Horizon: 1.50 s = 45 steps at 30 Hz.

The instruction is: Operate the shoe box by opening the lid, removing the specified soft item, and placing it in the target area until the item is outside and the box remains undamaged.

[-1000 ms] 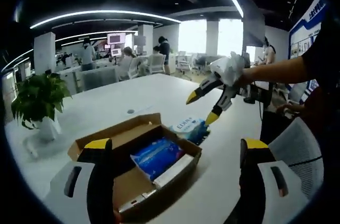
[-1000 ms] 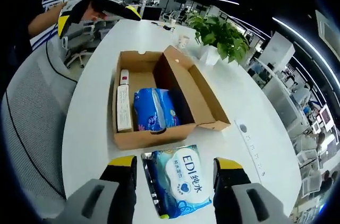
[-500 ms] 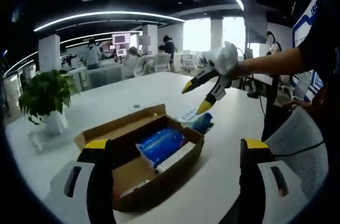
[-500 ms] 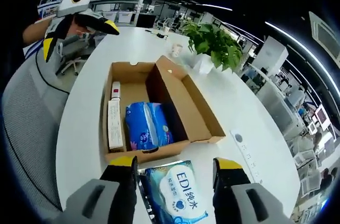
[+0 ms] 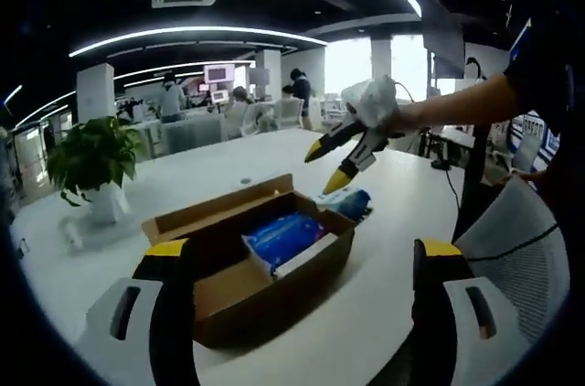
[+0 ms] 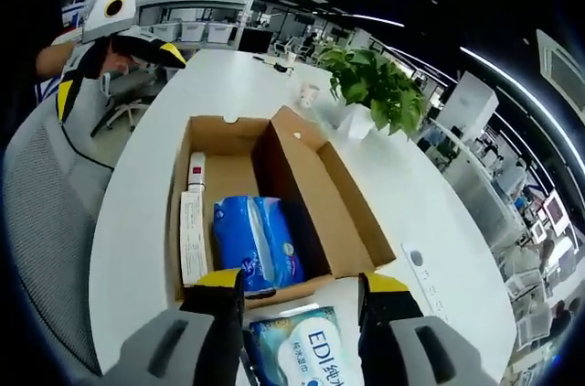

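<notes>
The brown shoe box (image 5: 274,299) stands open on the white table, its lid (image 6: 320,194) folded back. Inside lie a soft blue pack (image 5: 285,235) (image 6: 258,241) and a long white carton (image 6: 190,238). A blue-and-white wipes pack marked EDI (image 6: 309,348) (image 5: 353,203) lies on the table just outside the box's short end. My right gripper (image 6: 302,283) (image 5: 324,166) hangs open above that pack, with nothing between its yellow-tipped fingers. My left gripper (image 5: 303,253) (image 6: 117,75) is open too, held off the box's other end.
A potted plant (image 5: 91,162) (image 6: 370,84) stands on the table (image 5: 393,294) beyond the box. A grey mesh chair (image 6: 46,221) (image 5: 521,249) sits at the table's edge, beside a person's arm. Desks and people fill the office behind.
The right gripper has lifted and drawn back from the wipes pack, which stays on the table. Both cameras have shifted slightly; the box and its contents have not moved.
</notes>
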Each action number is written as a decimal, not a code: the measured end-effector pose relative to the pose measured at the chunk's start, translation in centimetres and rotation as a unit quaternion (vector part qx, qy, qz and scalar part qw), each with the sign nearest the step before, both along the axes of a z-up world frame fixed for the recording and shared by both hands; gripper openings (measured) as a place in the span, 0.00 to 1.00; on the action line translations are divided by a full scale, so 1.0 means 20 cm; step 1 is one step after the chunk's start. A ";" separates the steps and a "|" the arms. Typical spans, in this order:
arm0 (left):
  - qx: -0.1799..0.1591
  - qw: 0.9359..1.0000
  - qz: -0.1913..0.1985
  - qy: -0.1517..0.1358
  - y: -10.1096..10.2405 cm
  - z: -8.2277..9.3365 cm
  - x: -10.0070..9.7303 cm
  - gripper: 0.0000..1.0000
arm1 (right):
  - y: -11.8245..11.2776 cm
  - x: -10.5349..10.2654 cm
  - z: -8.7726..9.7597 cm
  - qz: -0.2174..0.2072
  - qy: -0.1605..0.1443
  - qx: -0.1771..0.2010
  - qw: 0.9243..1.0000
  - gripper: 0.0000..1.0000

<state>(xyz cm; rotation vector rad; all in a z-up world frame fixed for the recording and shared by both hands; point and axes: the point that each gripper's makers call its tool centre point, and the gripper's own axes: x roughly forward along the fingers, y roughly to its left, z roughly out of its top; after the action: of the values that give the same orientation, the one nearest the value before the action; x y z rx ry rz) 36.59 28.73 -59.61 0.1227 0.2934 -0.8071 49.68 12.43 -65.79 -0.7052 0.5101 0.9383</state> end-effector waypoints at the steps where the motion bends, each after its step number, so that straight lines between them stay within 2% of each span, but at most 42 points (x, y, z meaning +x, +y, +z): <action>1: -0.001 1.000 0.002 0.001 0.01 0.00 0.00 0.99 | 0.02 0.00 -0.01 0.003 0.001 0.000 1.000 0.44; 4: -0.004 1.000 0.008 0.004 0.02 -0.02 -0.03 0.99 | 0.08 -0.01 -0.04 0.017 0.006 -0.002 1.000 0.43; 8: 0.011 1.000 0.007 0.003 0.02 -0.05 -0.06 0.99 | 0.14 0.00 -0.07 0.026 0.004 -0.002 1.000 0.40; 13: -0.001 1.000 0.010 0.009 0.02 -0.07 -0.10 0.99 | 0.18 0.03 -0.12 0.028 0.003 -0.008 1.000 0.36; 18: -0.001 1.000 0.016 0.003 0.03 -0.07 -0.11 0.99 | 0.22 0.06 -0.16 0.027 0.002 -0.009 1.000 0.30; 23: 0.001 1.000 0.019 0.001 0.04 -0.09 -0.13 0.99 | 0.25 0.07 -0.21 0.038 -0.003 -0.025 0.999 0.25; 25: -0.008 1.000 0.030 -0.001 0.04 -0.09 -0.13 0.99 | 0.27 0.08 -0.22 0.037 -0.004 -0.026 0.999 0.24; 27: -0.007 0.999 0.034 -0.003 0.05 -0.10 -0.13 0.99 | 0.28 0.10 -0.23 0.040 -0.020 -0.042 0.998 0.23; 29: -0.002 0.999 0.037 -0.001 0.07 -0.10 -0.12 0.99 | 0.29 0.10 -0.26 0.041 -0.017 -0.045 0.998 0.21; 32: -0.011 0.999 0.040 -0.003 0.08 -0.07 -0.12 0.99 | 0.31 0.09 -0.30 0.047 -0.014 -0.054 0.997 0.20; 37: -0.003 0.999 0.047 0.001 0.09 -0.11 -0.15 0.99 | 0.32 0.12 -0.34 0.042 -0.021 -0.067 0.997 0.14; 43: 0.000 0.999 0.043 -0.001 0.08 -0.12 -0.16 0.99 | 0.32 0.16 -0.40 0.034 -0.014 -0.078 0.996 0.12; 45: -0.003 0.999 0.041 0.003 0.08 -0.12 -0.16 0.99 | 0.32 0.17 -0.40 0.032 -0.020 -0.082 0.996 0.08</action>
<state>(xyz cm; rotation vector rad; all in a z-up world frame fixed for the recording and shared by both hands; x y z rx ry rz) 33.42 30.32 -62.11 0.1027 0.3000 -0.7270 53.17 18.88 -73.86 -0.8911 0.5369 0.9471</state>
